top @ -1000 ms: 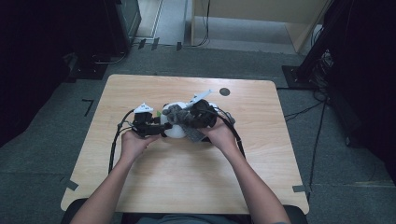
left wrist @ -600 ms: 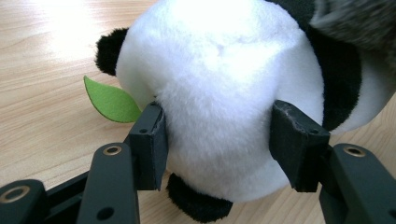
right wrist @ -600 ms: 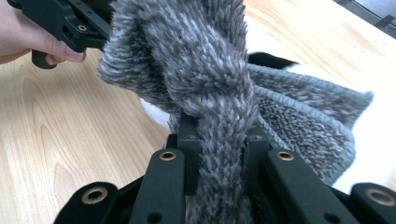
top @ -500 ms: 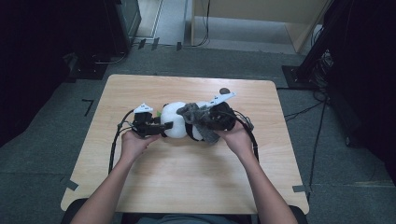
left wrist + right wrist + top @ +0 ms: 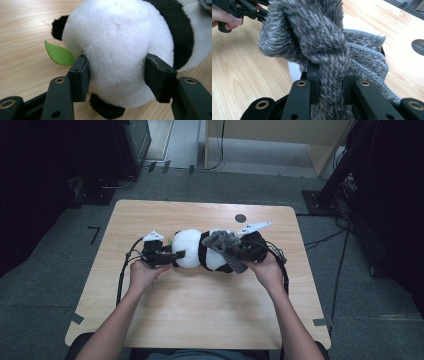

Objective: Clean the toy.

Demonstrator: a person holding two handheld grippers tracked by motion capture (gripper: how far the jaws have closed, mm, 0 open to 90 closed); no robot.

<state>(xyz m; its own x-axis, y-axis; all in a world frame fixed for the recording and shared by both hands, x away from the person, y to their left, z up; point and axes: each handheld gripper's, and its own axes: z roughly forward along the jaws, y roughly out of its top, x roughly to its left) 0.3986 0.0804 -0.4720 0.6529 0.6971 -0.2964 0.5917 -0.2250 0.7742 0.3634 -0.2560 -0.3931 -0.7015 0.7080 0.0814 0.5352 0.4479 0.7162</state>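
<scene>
Plush panda lies mid-table, held at both ends.
Left gripper fingers clamp its white head; right gripper fingers pinch the grey cloth draped over its body.

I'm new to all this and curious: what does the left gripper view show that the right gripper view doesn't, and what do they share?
Left gripper view: the toy panda's white head squeezed between the left claw, a green felt leaf and a black ear.

Right gripper view: the right claw pinching a grey knitted scarf, a dark round hole in the table, and the person's fingers holding the other claw.

Both: the light wooden table.
</scene>
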